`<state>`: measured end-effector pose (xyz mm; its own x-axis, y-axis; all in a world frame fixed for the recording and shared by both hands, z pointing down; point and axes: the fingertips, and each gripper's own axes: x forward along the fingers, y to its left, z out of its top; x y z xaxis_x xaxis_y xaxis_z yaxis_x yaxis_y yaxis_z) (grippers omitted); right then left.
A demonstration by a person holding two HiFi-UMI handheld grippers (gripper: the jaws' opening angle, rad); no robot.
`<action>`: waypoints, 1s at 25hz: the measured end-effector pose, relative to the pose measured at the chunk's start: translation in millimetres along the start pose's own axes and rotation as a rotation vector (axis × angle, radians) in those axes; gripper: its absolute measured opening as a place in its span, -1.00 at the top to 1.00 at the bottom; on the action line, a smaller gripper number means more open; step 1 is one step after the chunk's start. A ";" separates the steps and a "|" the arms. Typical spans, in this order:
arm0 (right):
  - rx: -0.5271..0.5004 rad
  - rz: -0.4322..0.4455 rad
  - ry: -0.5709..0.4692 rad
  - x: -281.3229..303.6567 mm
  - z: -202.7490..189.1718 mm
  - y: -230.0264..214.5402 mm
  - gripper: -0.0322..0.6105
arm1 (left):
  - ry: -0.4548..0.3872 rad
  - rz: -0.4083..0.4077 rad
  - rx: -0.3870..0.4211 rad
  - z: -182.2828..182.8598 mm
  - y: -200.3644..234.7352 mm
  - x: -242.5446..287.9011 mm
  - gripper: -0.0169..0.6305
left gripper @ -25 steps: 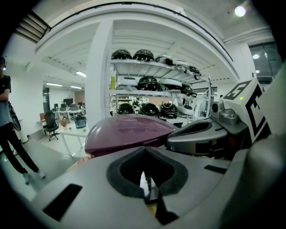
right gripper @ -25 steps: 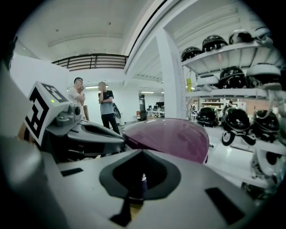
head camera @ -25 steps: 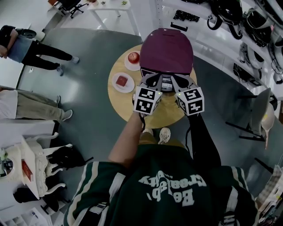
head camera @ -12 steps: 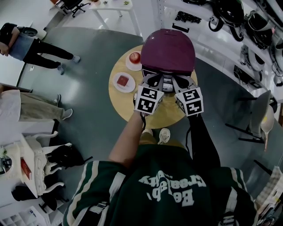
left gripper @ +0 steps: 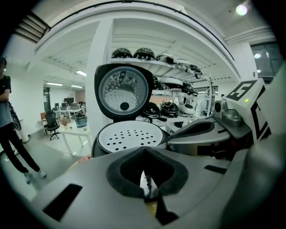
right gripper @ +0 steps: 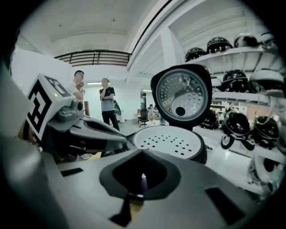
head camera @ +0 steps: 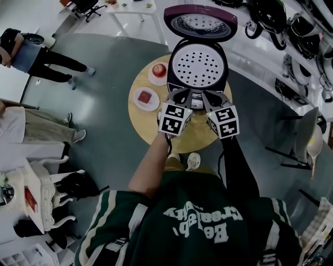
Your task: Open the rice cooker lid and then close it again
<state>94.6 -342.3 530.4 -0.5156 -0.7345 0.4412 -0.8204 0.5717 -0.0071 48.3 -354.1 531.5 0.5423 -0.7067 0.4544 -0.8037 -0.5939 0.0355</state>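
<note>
The purple rice cooker (head camera: 196,78) stands on the round wooden table (head camera: 139,120) with its lid (head camera: 200,21) swung up and back. Its perforated white inner plate (head camera: 197,65) is exposed. My left gripper (head camera: 180,95) and right gripper (head camera: 207,96) sit side by side at the cooker's front panel, both shut with nothing held. In the left gripper view the raised lid (left gripper: 121,91) stands above the plate (left gripper: 129,134), beyond my left gripper (left gripper: 143,178). The right gripper view has the lid (right gripper: 181,96) and plate (right gripper: 167,141) past my right gripper (right gripper: 142,182).
Left of the cooker sit a small plate with an apple (head camera: 156,68) and a plate with a red piece (head camera: 144,96). People (head camera: 31,56) stand on the floor at the left. Shelves of helmets (head camera: 291,26) line the right; a white table (head camera: 132,10) stands behind.
The cooker lid was down in the earlier frames and now stands fully raised, exposing the perforated plate. Both grippers stay almost where they were at the front panel.
</note>
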 end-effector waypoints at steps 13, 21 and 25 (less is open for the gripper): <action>0.029 0.006 -0.021 0.8 3.9 -1.0 0.89 | -0.053 0.015 -0.004 6.7 3.5 -0.5 0.96; 0.144 -0.074 -0.120 -9.2 21.8 -18.1 0.89 | -0.089 0.003 -0.031 11.6 17.6 -6.1 0.96; 0.158 -0.121 -0.147 -11.6 39.0 -23.2 0.89 | -0.114 -0.002 -0.030 26.0 32.2 -12.7 0.96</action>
<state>110.0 -361.2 490.5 -0.4319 -0.8460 0.3126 -0.9010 0.4203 -0.1072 21.9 -374.3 503.8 0.5667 -0.7459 0.3500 -0.8088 -0.5847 0.0635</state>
